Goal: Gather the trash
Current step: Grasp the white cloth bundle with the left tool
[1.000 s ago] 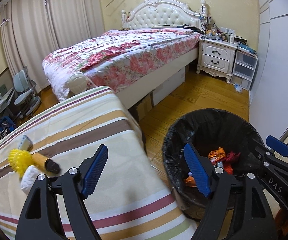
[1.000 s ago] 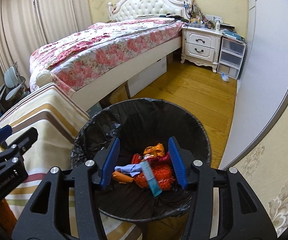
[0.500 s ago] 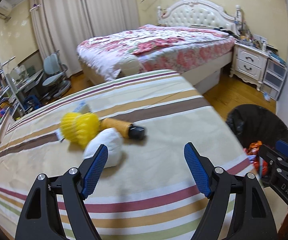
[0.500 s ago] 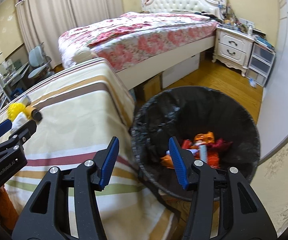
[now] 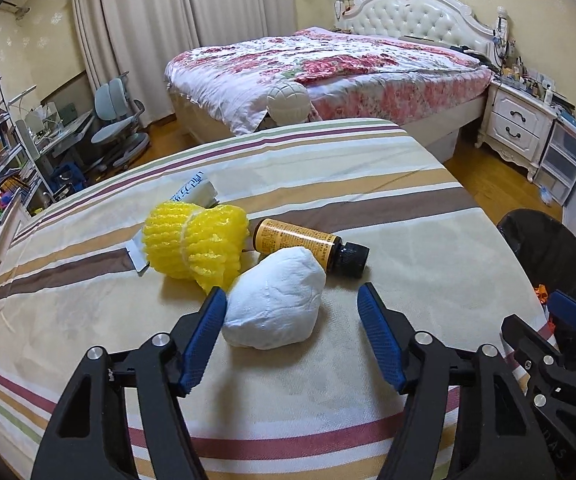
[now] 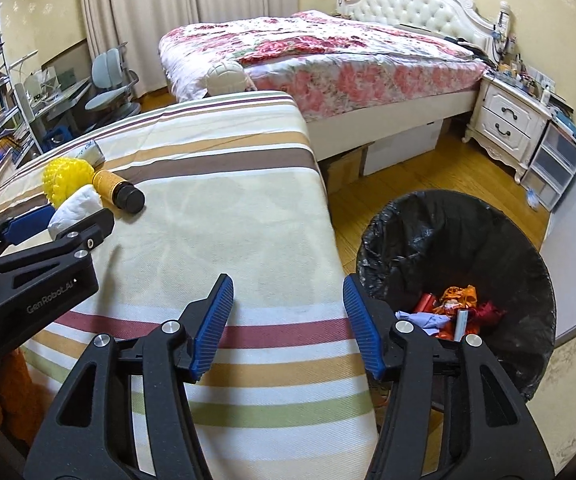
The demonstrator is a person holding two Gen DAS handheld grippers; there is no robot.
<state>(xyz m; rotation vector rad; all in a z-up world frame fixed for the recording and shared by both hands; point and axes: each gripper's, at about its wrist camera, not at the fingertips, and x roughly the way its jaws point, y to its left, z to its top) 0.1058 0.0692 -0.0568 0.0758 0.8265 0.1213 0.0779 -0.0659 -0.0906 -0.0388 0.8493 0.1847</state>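
Four trash items near left on striped cover [image 5: 368, 208], white wad [image 5: 274, 304] between closing left gripper [image 5: 292, 332] pads untouched, right gripper [image 6: 288, 322] opening, empty, black-lined bin [image 6: 428, 232] right holding wrappers [image 6: 454, 306].

White tube [image 5: 198, 192] half hidden behind yellow foam net [image 5: 195, 241]; its label's too small to read.

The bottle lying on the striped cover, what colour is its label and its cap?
The bottle has an orange-yellow label and a black cap, clearest in the left wrist view.
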